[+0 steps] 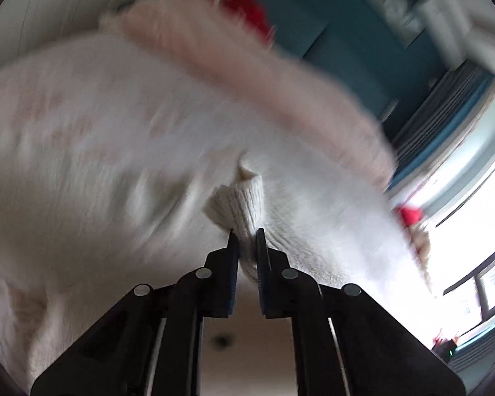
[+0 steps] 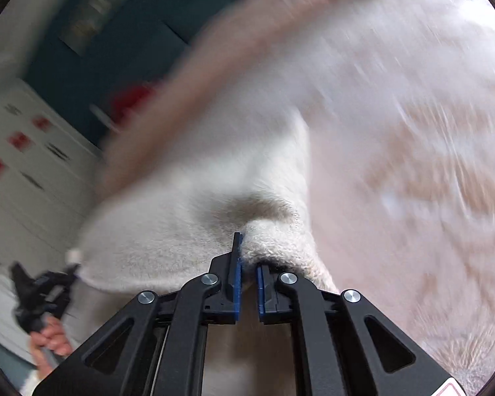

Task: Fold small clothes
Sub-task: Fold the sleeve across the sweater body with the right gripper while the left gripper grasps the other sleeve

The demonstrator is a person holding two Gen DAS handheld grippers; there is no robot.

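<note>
A small white knitted garment (image 1: 115, 151) with a pale pink band (image 1: 247, 76) fills the left wrist view, blurred. My left gripper (image 1: 247, 241) is shut on its ribbed edge (image 1: 241, 201), which bunches up between the blue pads. In the right wrist view the same fluffy white garment (image 2: 181, 217) hangs across the frame. My right gripper (image 2: 248, 257) is shut on a fold of its edge, and the cloth drapes over the right finger. The left gripper (image 2: 71, 269) shows at the lower left there, at the garment's far corner, held by a hand (image 2: 51, 335).
A dark teal wall (image 1: 330, 33) stands behind the garment, with something red (image 1: 244, 10) in front of it. A bright window (image 1: 472, 198) is at the right. White drawers with red marks (image 2: 19, 151) are at the left. A pale surface (image 1: 244, 330) lies below.
</note>
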